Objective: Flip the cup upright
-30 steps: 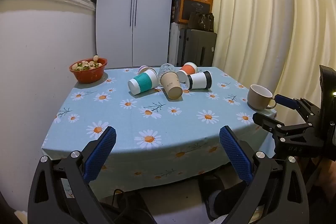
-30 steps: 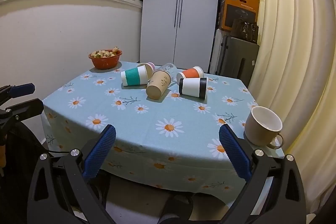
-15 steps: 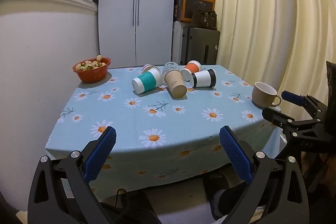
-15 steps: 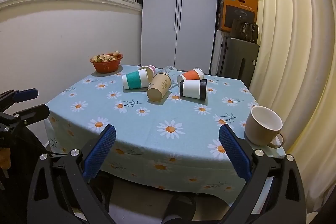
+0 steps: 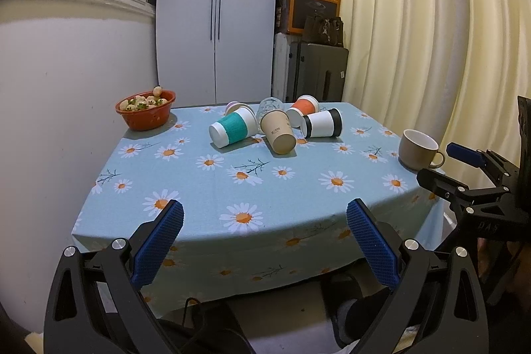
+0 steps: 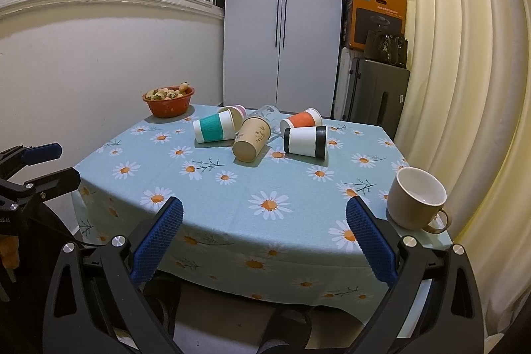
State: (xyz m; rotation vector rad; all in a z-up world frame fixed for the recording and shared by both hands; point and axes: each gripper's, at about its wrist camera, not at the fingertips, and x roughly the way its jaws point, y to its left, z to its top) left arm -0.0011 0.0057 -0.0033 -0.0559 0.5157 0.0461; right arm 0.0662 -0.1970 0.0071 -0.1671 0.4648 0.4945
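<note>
Several paper cups lie on their sides at the far middle of the table: a teal-sleeved cup (image 5: 234, 127) (image 6: 214, 129), a brown cup (image 5: 278, 132) (image 6: 251, 139), a black-and-white cup (image 5: 322, 123) (image 6: 305, 139), an orange cup (image 5: 302, 109) (image 6: 301, 119), a pink-rimmed cup (image 6: 238, 110) and a clear glass (image 5: 271, 105) behind them. My left gripper (image 5: 264, 238) is open and empty at the table's near edge. My right gripper (image 6: 264, 234) is open and empty at the near edge too, and also shows in the left wrist view (image 5: 461, 168).
A beige mug (image 5: 418, 150) (image 6: 416, 203) stands upright at the table's right edge. A red bowl of fruit (image 5: 146, 108) (image 6: 168, 101) sits at the far left corner. The daisy tablecloth (image 5: 232, 181) covers the table. Curtains hang on the right, a wardrobe behind.
Both grippers have drawn back slightly from the table and shifted view a little. The cups have not moved. Both grippers stay open.
</note>
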